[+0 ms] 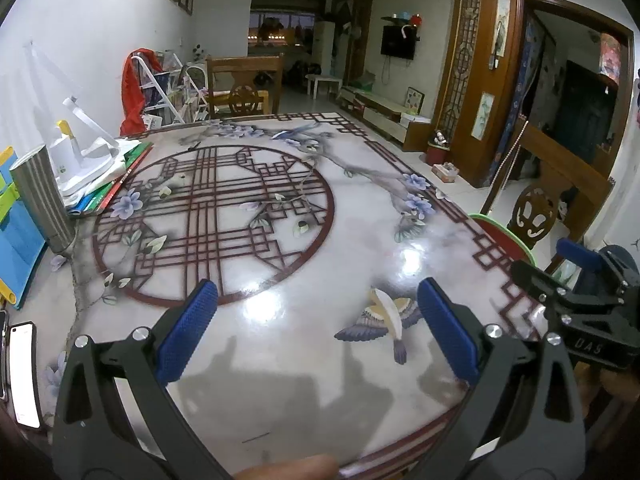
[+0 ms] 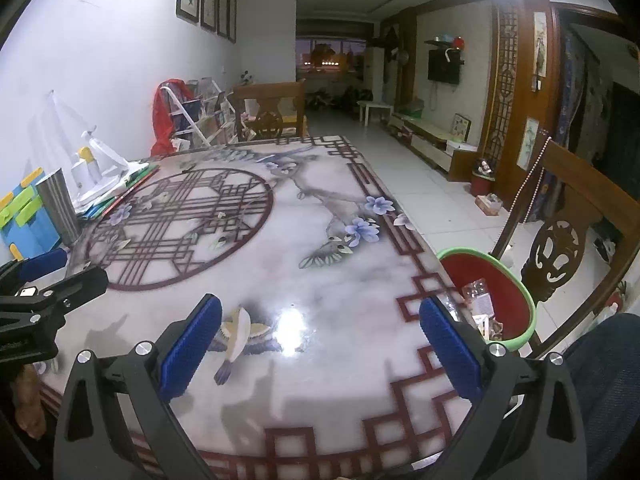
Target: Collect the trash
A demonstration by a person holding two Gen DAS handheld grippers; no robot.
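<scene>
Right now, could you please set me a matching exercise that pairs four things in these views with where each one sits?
Things:
1. bin
2. metal cup
3. phone
4. wooden chair

Places:
A. lying flat at the table's near left edge
B. behind the far end of the table
C. beside the table's right edge, wrappers inside
D. standing on the table's left side, beside a stack of books

Pairs: 1-C, 2-D, 3-A, 4-B
</scene>
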